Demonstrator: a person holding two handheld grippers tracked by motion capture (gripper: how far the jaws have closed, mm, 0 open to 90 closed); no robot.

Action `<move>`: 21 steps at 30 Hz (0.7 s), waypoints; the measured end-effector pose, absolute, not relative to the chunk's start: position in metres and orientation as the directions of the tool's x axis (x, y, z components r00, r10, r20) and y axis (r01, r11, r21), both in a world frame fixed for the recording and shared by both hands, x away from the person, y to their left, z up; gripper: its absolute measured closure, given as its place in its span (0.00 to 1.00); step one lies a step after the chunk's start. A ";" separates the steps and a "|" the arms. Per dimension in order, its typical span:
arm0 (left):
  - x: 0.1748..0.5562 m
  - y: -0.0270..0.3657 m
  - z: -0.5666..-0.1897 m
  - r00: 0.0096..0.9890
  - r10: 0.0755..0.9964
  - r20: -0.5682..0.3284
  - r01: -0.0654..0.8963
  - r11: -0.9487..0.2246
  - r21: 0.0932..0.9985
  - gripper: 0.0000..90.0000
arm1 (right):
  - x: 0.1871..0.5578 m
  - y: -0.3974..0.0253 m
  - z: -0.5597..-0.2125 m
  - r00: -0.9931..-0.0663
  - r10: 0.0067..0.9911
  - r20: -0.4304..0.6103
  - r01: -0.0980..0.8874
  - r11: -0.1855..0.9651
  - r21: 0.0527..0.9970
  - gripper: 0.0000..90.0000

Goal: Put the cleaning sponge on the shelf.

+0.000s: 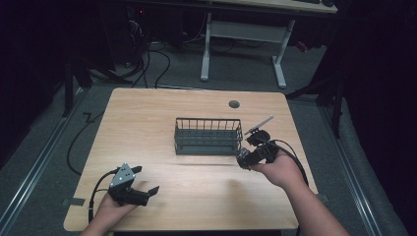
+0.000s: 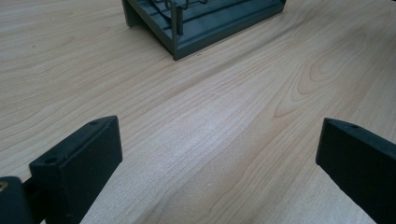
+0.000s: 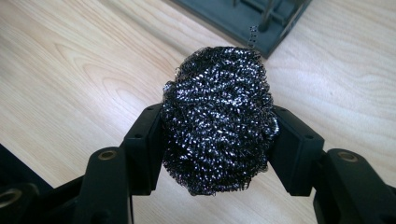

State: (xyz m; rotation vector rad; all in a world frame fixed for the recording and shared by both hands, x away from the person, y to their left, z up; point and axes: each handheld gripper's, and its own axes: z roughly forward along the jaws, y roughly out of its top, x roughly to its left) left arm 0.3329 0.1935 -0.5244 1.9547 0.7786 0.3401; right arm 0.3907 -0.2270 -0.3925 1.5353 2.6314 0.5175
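right gripper (image 3: 217, 135) clamps steel-wool scourer (image 3: 217, 119), just off wire basket (image 1: 208, 136) right front corner | left gripper (image 1: 142, 184) jaws wide, empty, near table (image 1: 147, 113) front-left edge | bare wood between left gripper and basket

Two black claws (image 1: 147, 192) (image 1: 244, 158) with blocky screw-holed jaws, trailing black cables, grey triangular plate.

The bench (image 1: 147, 118) is pale wood with a round grommet (image 1: 234, 104) near its far edge. It stands on grey carpet (image 1: 187, 69). Black cables (image 1: 152, 64) trail over the floor behind it. Farther back stands a desk (image 1: 275, 6) on white legs (image 1: 205, 54). The room around is dark, and a metal rail (image 1: 34, 167) runs along the floor at left.
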 end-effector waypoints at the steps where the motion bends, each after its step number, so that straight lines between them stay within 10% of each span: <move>1: 0.333 0.193 -0.524 0.757 0.648 -0.084 0.378 -0.329 0.865 0.01 | 0.392 -0.226 -0.391 -0.507 0.852 0.126 0.836 0.452 0.311 0.47; 21: 0.332 0.192 -0.524 0.763 0.641 -0.087 0.373 -0.327 0.868 0.01 | 0.420 -0.212 -0.370 -0.514 0.851 0.111 0.827 0.457 0.328 0.47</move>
